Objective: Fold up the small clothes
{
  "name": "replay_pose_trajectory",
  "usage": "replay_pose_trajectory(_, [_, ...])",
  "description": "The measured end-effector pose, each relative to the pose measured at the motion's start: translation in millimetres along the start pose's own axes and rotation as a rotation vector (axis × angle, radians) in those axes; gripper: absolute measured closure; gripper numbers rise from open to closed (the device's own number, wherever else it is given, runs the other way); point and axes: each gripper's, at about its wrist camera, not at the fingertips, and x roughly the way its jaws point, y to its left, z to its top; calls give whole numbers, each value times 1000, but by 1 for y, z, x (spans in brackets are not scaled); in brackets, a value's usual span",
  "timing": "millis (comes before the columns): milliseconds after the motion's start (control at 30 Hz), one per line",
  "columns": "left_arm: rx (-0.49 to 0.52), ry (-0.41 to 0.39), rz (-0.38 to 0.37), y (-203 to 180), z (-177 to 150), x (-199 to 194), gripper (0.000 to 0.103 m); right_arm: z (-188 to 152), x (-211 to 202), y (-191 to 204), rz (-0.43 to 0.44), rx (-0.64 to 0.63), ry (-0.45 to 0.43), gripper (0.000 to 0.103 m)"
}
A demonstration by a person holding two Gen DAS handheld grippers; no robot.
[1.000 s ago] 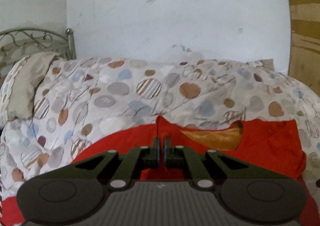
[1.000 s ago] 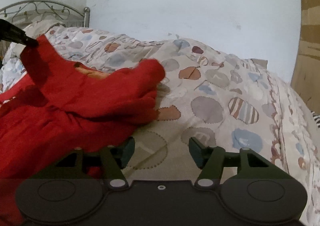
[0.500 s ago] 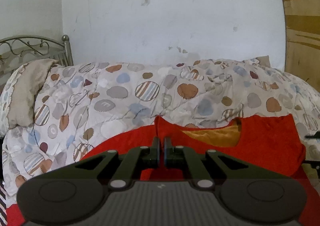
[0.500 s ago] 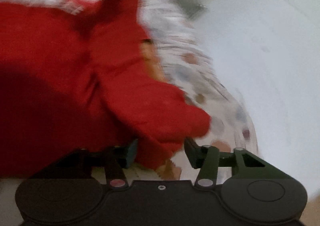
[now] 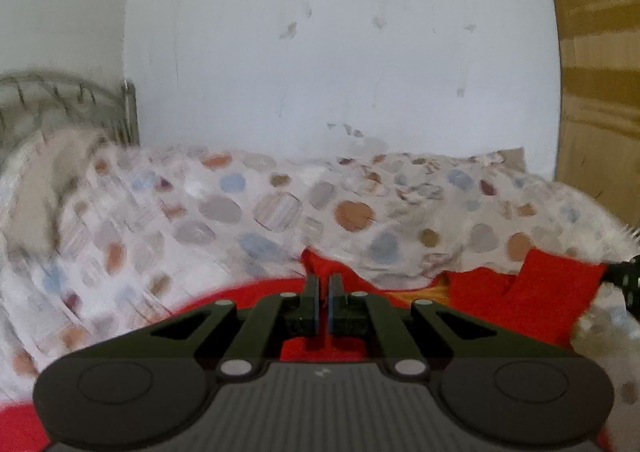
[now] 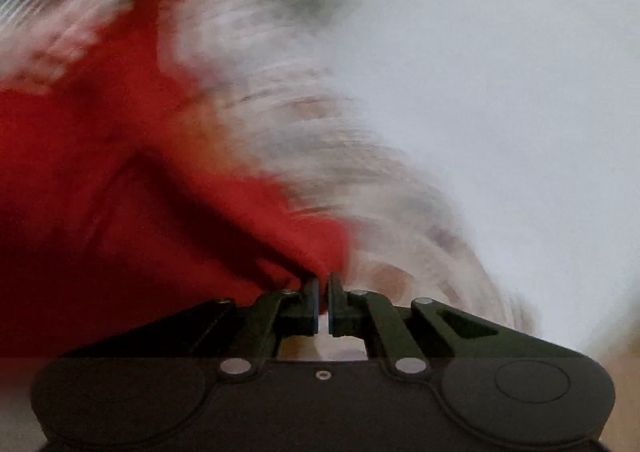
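A small red garment [image 5: 532, 304] with an orange lining at its neck [image 5: 436, 286] is stretched across a spotted duvet. My left gripper [image 5: 324, 286] is shut on one red edge near the neck. In the blurred right wrist view the red garment [image 6: 120, 192] fills the left half. My right gripper [image 6: 324, 282] has its jaws closing to a hairline gap on a bunched red end, with the pads pressing on it. In the left wrist view the right gripper [image 5: 626, 282] shows dark at the right edge, holding the garment's far corner.
The spotted duvet [image 5: 280, 208] covers the bed. A beige pillow [image 5: 44, 188] and a metal headboard [image 5: 60, 100] lie at the left. A white wall [image 5: 340, 52] stands behind, with a wooden panel [image 5: 600, 92] at the right.
My right gripper swung over to the red sleeve end, rolled, and went from open to shut on it. The garment's right side is pulled out sideways. The left grip holds.
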Motion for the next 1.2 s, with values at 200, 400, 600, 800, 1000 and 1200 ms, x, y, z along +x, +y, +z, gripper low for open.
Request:
replay_pose_trajectory(200, [143,87,-44,-43,-40,23,100,-95,4,-40,-83,1228,202,101])
replay_pose_trajectory(400, [119,134,-56,-28,-64,21,100,-94,-16,-28,-54,965,264,90])
replay_pose_trajectory(600, [134,120,-62,-29,-65,22,100,-88,-27,-53,-56,835,204,49])
replay_pose_trajectory(800, [178,50,-56,-34,-52,13,100,-71,57,-75,107,943,238,36])
replay_pose_trajectory(1000, [157,43,-39,-17,-52,10,100,-46,65,-76,79,905,165,92])
replay_pose_trajectory(1200, [12,303,-42,-2,-89,54,95,-54,67,-58,47,863,223,91])
